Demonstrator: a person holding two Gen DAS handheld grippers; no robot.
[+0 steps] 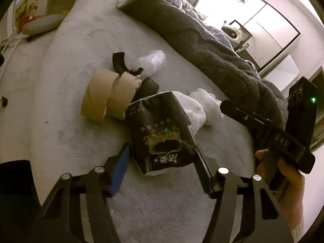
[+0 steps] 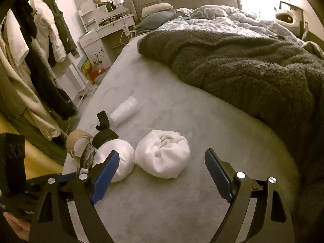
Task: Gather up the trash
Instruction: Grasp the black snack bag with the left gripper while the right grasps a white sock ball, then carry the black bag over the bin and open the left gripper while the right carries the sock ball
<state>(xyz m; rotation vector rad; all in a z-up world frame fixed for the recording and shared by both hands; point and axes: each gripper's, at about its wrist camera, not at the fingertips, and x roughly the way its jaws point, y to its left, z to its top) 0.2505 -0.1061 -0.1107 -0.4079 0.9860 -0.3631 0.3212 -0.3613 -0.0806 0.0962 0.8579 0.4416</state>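
On the grey bed (image 2: 182,109) a small heap of trash lies near the foot edge. From the left wrist view, the left tool (image 1: 162,162) stands wide open around a black snack bag (image 1: 160,131) with gold print; its right finger looks to be at the bag's edge, its blue-padded left finger is a little apart, and the bag rests on the bed. Just beyond the bag are two brown cardboard rolls (image 1: 109,97) side by side, a curved black plastic piece (image 1: 121,64), a clear crumpled wrapper (image 1: 151,61), and white wads of tissue (image 1: 202,107) touching the bag's far corner.

From the right wrist view, the right tool (image 2: 160,168) is also wide open and holds nothing; it hovers with its fingers on either side of the larger white wad (image 2: 162,154), not touching it. A dark fuzzy blanket (image 2: 243,64) is bunched on the bed to the right, well apart from the heap.
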